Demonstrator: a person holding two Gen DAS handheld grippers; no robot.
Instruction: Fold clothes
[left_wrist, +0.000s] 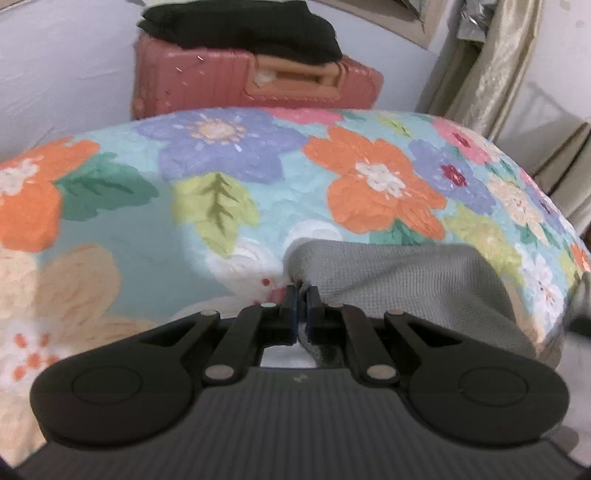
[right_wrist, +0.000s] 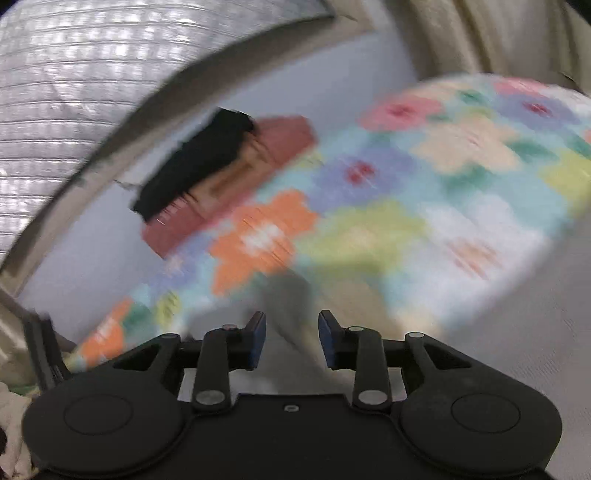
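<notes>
A grey waffle-knit garment lies on the floral bedspread in the left wrist view, spreading to the right. My left gripper is shut on the garment's near-left edge, fabric pinched between the blue pads. In the right wrist view the picture is blurred by motion. My right gripper is open, with a blurred grey piece of the garment just ahead of and between its fingers, not gripped.
A pink suitcase with black folded clothes on top stands behind the bed against the pale wall; it also shows blurred in the right wrist view. Beige curtains hang at the right. A window is upper left.
</notes>
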